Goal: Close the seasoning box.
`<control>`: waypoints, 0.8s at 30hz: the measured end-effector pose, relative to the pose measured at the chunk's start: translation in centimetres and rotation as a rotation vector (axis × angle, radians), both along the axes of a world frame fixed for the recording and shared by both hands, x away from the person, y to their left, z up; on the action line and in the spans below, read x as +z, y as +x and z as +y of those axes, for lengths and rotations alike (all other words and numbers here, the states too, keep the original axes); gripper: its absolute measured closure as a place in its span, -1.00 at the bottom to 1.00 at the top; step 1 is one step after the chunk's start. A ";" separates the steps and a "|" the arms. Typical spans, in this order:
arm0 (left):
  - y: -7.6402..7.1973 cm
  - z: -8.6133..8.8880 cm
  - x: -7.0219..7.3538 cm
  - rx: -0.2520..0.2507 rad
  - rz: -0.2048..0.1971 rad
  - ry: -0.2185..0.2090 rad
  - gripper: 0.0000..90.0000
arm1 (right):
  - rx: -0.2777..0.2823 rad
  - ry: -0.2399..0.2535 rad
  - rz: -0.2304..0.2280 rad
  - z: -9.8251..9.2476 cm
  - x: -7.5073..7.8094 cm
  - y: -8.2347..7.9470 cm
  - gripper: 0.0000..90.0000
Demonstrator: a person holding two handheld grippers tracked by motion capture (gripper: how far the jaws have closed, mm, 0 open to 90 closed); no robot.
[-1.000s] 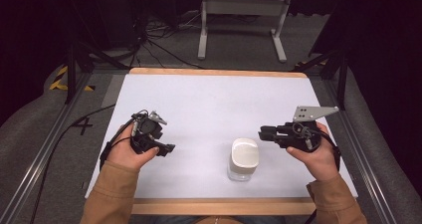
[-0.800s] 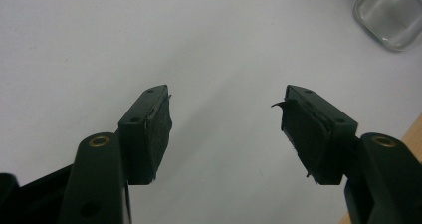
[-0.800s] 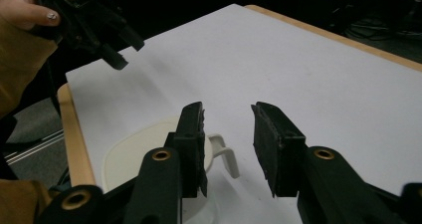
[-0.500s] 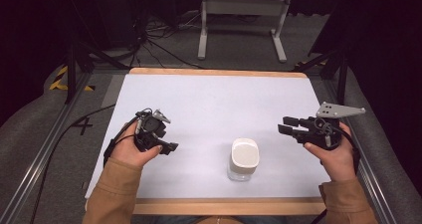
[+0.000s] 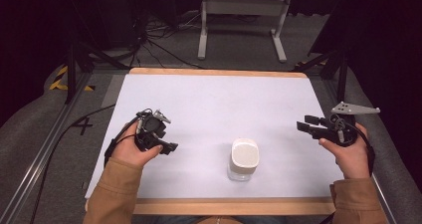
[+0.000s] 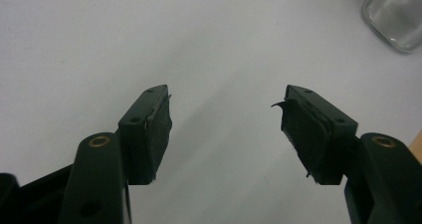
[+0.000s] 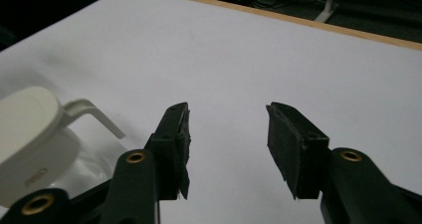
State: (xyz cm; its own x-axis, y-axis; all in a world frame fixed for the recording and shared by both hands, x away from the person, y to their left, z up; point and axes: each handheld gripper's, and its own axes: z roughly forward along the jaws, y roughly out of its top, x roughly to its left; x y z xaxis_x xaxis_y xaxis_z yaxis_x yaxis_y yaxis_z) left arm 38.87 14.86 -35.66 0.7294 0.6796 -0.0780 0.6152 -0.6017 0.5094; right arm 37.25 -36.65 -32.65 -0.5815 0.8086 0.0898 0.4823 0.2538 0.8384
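Compared with the picture a second earlier, the right gripper (image 5: 304, 125) had drawn away from the jar (image 5: 243, 159) toward the right edge of the high view, and its jaws had just been opening with nothing between them. A second ago it sat just right of the jar; now bare white table (image 5: 219, 104) lay between the two, so I judged that the jar had been let go and set down, and that this placing step was finished or close to it. The jar, clear glass with a white lid, stood upright in the lower middle of the high view, near the table's front wooden edge, touched by neither tool. In the right gripper view the jar (image 7: 35, 139) sat at the lower left of the frame, beside and behind the spread black fingers (image 7: 176, 134), well outside the gap. The left gripper (image 5: 166, 147) had kept its place at the lower left of the high view, its jaws also standing wide apart and empty; in the left gripper view the jar (image 6: 395, 15) showed in the upper right corner, well apart from the fingers (image 6: 154, 124), which pointed at bare table.
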 end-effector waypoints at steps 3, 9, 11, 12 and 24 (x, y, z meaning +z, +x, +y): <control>0.2 0.1 -0.3 0.009 0.007 0.000 -0.18 | -0.035 -0.054 0.022 -0.4 -0.9 0.6 0.08; 0.6 0.4 -0.9 0.018 0.025 -0.001 -0.18 | -0.045 -0.090 0.082 -0.7 -2.4 1.4 0.03; 0.7 0.5 -1.0 0.023 0.031 0.001 -0.18 | -0.064 -0.130 0.114 -0.8 -3.4 1.9 0.02; 0.7 0.5 -1.0 0.023 0.031 0.001 -0.18 | -0.069 -0.139 0.122 -0.8 -3.7 2.1 0.02; 1.3 0.8 -1.9 0.036 0.062 0.005 -0.20 | -0.099 -0.192 0.204 -0.4 -7.1 3.5 0.02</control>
